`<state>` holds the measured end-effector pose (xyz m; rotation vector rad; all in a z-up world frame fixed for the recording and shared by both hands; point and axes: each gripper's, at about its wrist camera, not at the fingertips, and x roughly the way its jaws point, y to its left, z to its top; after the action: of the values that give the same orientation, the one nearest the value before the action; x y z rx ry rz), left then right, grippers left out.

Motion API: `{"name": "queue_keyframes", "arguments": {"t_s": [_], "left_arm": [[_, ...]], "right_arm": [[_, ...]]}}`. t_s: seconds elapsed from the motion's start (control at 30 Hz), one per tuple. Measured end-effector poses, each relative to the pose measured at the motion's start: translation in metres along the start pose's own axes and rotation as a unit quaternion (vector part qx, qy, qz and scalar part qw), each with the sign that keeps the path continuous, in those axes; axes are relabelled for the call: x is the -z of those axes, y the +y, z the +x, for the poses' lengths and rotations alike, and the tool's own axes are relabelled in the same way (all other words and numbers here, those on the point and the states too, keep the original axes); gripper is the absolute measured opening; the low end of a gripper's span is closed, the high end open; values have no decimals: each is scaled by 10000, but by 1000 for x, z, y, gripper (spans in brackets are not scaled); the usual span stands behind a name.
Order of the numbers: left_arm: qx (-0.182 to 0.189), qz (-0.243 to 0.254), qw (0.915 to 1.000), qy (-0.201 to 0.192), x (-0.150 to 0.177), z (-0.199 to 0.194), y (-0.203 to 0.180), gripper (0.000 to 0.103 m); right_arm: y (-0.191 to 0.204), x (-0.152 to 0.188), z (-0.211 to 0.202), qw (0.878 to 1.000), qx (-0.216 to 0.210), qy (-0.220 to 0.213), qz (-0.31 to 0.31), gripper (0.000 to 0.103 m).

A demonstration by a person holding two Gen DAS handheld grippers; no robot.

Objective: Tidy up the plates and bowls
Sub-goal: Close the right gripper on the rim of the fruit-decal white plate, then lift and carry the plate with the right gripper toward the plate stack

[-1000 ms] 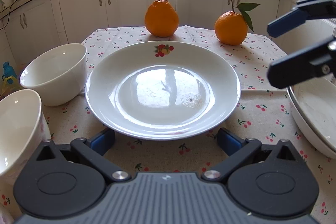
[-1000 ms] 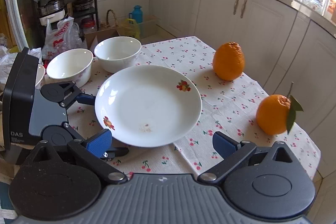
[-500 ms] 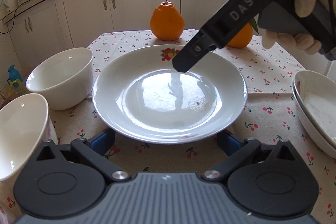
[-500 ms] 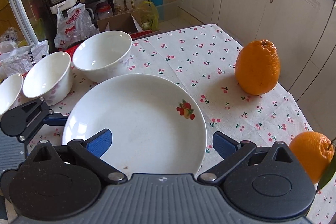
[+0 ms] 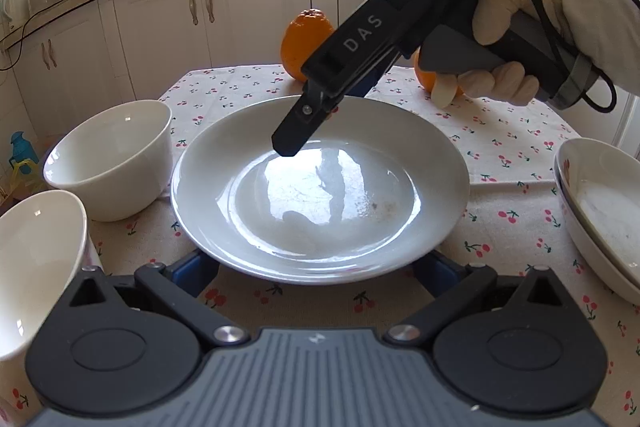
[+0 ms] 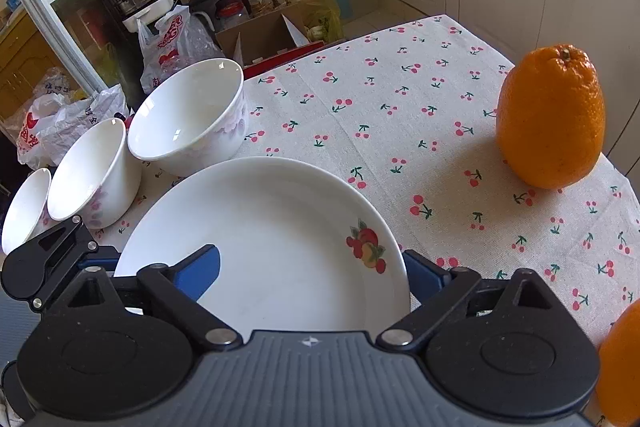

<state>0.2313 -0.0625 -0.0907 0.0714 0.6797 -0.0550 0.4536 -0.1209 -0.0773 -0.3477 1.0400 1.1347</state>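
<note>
A white plate (image 5: 320,187) with a fruit print lies on the cherry-print tablecloth; it also shows in the right wrist view (image 6: 272,239). My left gripper (image 5: 316,273) is open, its fingers either side of the plate's near rim, partly under it. My right gripper (image 6: 312,273) is open at the plate's far rim, one blue finger (image 6: 198,269) above the plate, the other (image 6: 426,277) outside the rim. Its body (image 5: 360,39) hangs over the plate in the left wrist view. Two white bowls (image 5: 112,155) (image 5: 32,267) stand left of the plate.
A stack of white plates (image 5: 600,211) sits at the right. Two oranges (image 6: 552,115) (image 6: 620,363) stand on the cloth (image 6: 400,107) behind the plate. A third small bowl (image 6: 24,207) is at the table's left edge. Kitchen cabinets (image 5: 240,7) lie beyond.
My right gripper has come down from above and to the right, onto the plate's far rim. The left gripper has stayed at the near rim.
</note>
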Motion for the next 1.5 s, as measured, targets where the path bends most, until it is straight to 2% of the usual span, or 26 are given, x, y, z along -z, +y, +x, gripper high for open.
{"name": "queue_keyframes", "arguments": {"t_s": [0.4, 0.87, 1.5], "left_arm": [[7, 73, 9999, 108, -2, 2, 0, 102], [98, 347, 9991, 213, -3, -8, -1, 102], [473, 786, 9957, 149, -6, -53, -26, 102]], "right_arm": [[-9, 1, -3, 9985, -444, -35, 326, 95], [0, 13, -18, 9980, -438, -42, 458, 95], [26, 57, -72, 9962, -194, -425, 731, 95]]}}
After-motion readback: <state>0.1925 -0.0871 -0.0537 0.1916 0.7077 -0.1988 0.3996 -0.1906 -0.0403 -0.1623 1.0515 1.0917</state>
